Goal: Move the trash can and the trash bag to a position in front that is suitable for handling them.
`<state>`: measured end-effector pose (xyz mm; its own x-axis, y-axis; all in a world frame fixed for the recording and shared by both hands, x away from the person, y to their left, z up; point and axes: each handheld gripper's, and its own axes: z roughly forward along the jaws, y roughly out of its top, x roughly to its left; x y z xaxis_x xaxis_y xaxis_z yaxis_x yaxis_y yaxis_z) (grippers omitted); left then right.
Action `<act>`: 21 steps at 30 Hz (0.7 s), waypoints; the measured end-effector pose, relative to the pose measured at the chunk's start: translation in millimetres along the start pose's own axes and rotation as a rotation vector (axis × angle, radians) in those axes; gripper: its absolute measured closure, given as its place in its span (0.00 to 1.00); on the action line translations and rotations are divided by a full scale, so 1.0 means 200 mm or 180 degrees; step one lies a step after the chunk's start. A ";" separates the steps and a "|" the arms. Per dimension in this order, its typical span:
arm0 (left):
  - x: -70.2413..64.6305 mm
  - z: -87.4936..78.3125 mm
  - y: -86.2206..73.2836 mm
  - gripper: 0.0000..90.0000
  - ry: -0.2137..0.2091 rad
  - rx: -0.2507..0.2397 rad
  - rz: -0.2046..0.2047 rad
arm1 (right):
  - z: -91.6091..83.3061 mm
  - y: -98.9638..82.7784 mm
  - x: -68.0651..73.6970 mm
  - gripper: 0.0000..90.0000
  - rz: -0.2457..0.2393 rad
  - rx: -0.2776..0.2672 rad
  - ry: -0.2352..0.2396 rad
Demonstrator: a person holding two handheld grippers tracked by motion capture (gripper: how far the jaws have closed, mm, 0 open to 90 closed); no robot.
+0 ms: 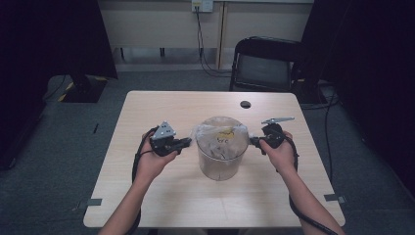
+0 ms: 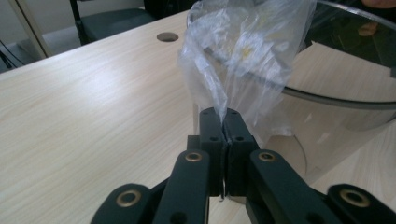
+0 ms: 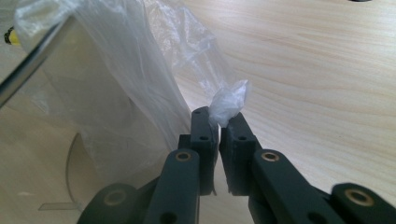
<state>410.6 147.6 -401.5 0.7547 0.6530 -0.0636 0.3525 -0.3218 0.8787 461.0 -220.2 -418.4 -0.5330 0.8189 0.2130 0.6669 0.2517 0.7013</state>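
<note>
Pinching opposite edges of a thin clear plastic bag (image 1: 221,134) lining a transparent round container (image 1: 220,164), left tongs (image 1: 187,142), right tongs (image 1: 252,141), centre frame, pale wooden desk (image 1: 147,117).

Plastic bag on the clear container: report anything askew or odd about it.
Nothing is spilled or damaged. The plastic bag sits crumpled in the clear container, not smoothly lining it. The left gripper and right gripper each pinch a bunched edge outside the rim.
</note>
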 end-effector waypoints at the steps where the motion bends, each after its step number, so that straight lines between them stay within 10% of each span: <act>1: 0.00 0.01 -0.01 1.00 -0.0002 0.0077 -0.0053 | 0.00 0.00 0.00 0.94 0.0001 -0.0004 0.0003; 11: -0.01 0.09 -0.06 1.00 -0.0143 0.0277 -0.0257 | -0.13 0.05 0.07 0.95 -0.0102 -0.0189 0.0073; 21: 0.01 -0.08 0.00 1.00 -0.0032 0.0011 -0.0316 | 0.02 -0.04 0.00 0.97 0.0097 -0.0067 0.0138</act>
<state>404.8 159.6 -393.7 0.7214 0.6749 -0.1552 0.4279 -0.2582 0.8661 457.3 -219.2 -427.6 -0.5349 0.8028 0.2634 0.6723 0.2156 0.7082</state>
